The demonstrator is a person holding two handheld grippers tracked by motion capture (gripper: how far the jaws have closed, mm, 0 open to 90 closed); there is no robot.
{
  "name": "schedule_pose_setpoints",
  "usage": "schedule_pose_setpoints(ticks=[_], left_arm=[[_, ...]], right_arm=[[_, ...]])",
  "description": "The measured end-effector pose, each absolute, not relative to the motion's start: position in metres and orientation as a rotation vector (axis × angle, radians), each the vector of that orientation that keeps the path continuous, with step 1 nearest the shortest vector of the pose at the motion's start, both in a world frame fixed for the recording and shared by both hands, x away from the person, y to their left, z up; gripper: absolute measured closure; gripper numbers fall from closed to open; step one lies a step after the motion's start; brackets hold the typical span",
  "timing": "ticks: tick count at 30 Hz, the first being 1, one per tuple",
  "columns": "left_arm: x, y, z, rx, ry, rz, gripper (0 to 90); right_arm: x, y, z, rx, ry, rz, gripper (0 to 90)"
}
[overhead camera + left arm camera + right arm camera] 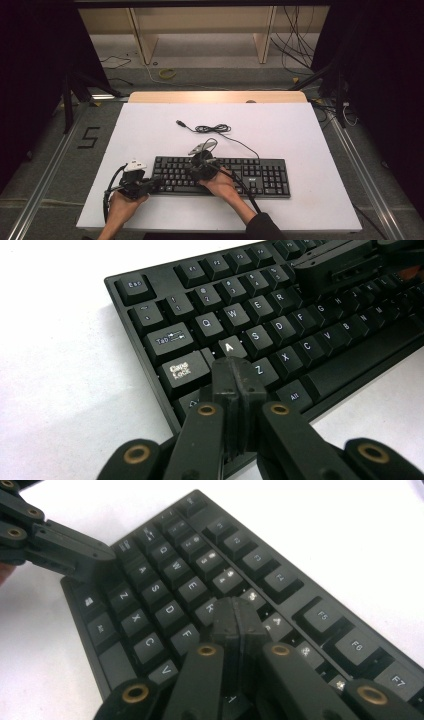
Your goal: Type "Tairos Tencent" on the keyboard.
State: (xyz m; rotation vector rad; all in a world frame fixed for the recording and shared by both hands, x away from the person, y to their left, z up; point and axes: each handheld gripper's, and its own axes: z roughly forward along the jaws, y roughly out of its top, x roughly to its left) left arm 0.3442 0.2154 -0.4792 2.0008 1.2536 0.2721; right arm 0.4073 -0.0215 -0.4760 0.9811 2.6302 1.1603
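Both grippers on the keyboard (220,176): left gripper (234,371) jaws together by A, right gripper (235,611) jaws together mid-rows. Typing looks underway, no telling how much is left.
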Motion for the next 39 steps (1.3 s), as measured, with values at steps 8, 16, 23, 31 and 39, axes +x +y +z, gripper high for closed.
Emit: schedule_pose_setpoints(ticks=[8, 16, 23, 31, 39], left_arm=[[0.345, 0.214, -0.481, 2.0, 1.257, 0.27, 89.7], [0.345, 0.215, -0.479, 1.994, 1.259, 0.261, 89.5], [0.341, 0.216, -0.471, 1.953, 1.234, 0.258, 86.9], [0.342, 0.217, -0.466, 1.906, 1.22, 0.242, 73.5], [0.344, 0.214, -0.462, 1.903, 1.221, 0.238, 56.2]], right_arm=[[0.405, -0.019, -0.478, 0.979, 2.62, 1.14, 90.0], [0.406, -0.02, -0.478, 1.001, 2.619, 1.154, 90.0], [0.403, -0.027, -0.472, 1.019, 2.59, 1.217, 86.8], [0.4, -0.036, -0.463, 1.004, 2.581, 1.287, 77.1], [0.394, -0.041, -0.456, 0.991, 2.588, 1.339, 65.3]])
